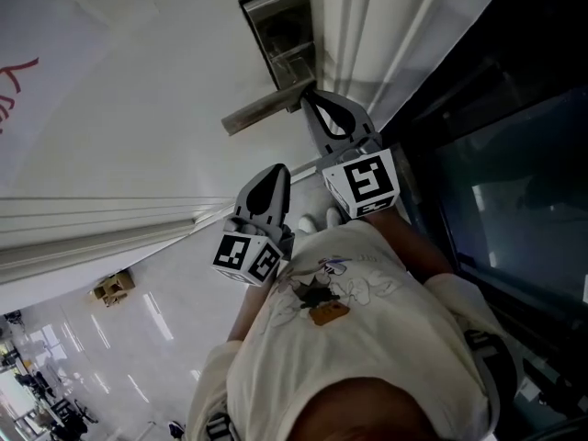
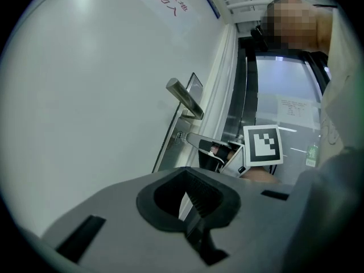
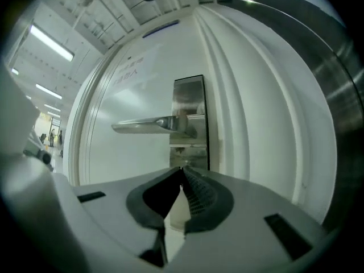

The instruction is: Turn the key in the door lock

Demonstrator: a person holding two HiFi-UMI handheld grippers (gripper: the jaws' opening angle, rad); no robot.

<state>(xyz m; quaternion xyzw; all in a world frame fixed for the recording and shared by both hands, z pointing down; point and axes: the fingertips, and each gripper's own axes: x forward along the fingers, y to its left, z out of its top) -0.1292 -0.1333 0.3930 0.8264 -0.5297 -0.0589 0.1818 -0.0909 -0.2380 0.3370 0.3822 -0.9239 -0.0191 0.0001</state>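
Note:
The white door (image 1: 138, 62) carries a steel lock plate (image 1: 280, 26) with a lever handle (image 1: 257, 113). My right gripper (image 1: 310, 95) points at the plate just below the handle. In the right gripper view its jaws (image 3: 182, 168) are closed tip to tip against the plate (image 3: 190, 95), under the handle (image 3: 142, 125). They pinch the key, of which only a sliver shows (image 3: 184, 162). My left gripper (image 1: 276, 175) hangs back from the door, shut and empty (image 2: 185, 172). Its view shows the right gripper (image 2: 193, 140) at the plate (image 2: 176, 147).
A ribbed white door frame (image 1: 367, 26) runs beside the lock, with a dark glass panel (image 1: 514, 182) to its right. The person's torso (image 1: 349, 338) fills the lower middle. A glossy floor (image 1: 92, 356) lies at the lower left.

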